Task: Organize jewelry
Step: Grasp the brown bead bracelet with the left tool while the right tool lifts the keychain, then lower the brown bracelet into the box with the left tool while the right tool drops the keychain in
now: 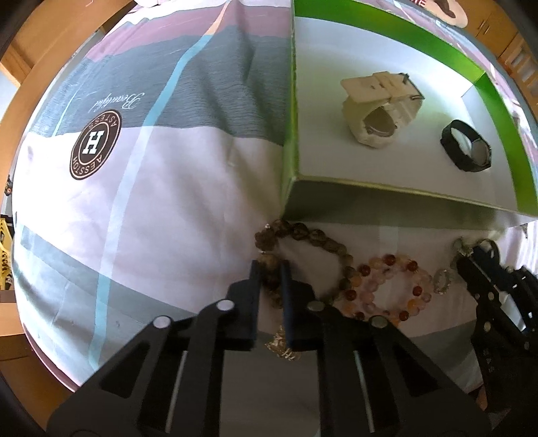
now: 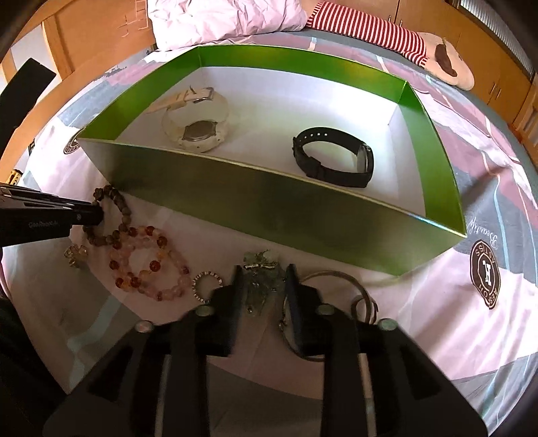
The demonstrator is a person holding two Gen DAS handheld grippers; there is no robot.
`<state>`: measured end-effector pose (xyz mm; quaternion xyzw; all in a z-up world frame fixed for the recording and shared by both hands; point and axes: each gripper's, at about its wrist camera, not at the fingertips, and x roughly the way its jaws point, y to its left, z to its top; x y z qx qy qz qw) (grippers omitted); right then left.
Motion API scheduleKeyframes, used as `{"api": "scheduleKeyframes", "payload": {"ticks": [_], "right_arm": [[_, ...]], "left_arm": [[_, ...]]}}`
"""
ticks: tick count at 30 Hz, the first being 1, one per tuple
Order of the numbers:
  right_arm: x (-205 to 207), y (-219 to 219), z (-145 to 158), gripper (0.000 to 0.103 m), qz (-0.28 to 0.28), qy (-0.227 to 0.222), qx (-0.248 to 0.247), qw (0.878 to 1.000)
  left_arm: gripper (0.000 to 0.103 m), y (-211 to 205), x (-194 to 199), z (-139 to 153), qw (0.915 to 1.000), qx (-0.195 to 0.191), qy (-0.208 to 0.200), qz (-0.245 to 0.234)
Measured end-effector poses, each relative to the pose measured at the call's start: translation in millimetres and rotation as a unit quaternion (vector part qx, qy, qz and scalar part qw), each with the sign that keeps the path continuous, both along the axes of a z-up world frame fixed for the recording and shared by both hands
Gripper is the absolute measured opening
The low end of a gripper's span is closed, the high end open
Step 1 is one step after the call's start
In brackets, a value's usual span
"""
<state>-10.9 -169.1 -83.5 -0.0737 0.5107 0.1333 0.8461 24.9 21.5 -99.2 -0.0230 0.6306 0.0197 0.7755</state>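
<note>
A green box point(image 2: 269, 205) lies on the bed with a white watch point(image 2: 196, 117) and a black watch point(image 2: 333, 161) inside; both also show in the left wrist view point(image 1: 380, 107) point(image 1: 465, 146). In front of it lie a brown bead bracelet point(image 1: 302, 235), an orange-pink bead bracelet point(image 2: 144, 265), a small ring point(image 2: 205, 285), a gold trinket point(image 2: 75, 255) and a silver bangle point(image 2: 353, 285). My left gripper point(image 1: 271, 269) is shut on the brown bracelet. My right gripper point(image 2: 264, 275) has its jaws closed around a pale green pendant point(image 2: 264, 269).
The bedsheet point(image 1: 151, 174) has grey, pink and white bands with a round brown logo point(image 1: 95, 148). A crumpled white cover point(image 2: 228, 16) and a striped plush toy point(image 2: 386, 30) lie beyond the box. Wooden furniture point(image 2: 84, 37) surrounds the bed.
</note>
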Motion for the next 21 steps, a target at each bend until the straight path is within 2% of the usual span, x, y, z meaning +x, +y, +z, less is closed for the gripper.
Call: {"api": "scheduleKeyframes", "payload": {"ticks": [1,4,10,17,21], "right_arm": [[0,0,2,0.008,-0.001,-0.001,0.002,1.000],[-1,-4,9,0.005,-0.002,-0.008,0.017,1.000],[-3,-17,33,0.005,-0.018,-0.035,0.041,0.998],[-5,-35,59,0.005,-0.036,-0.070,0.087,0.993],[-6,-38,72,0.005,-0.039,-0.096,0.106,0.989]], "left_arm": [[0.011,-1,-1,1,1.0000,-0.004,-0.002,0.001],[0.011,-3,-3,10,0.9997,-0.017,-0.016,0.000],[0.011,-20,-9,45,0.9966,-0.042,-0.068,-0.021],[0.011,-31,-22,78,0.9872,-0.072,-0.128,-0.063],[0.011,-37,-28,97,0.9781,-0.091,-0.169,-0.081]]}}
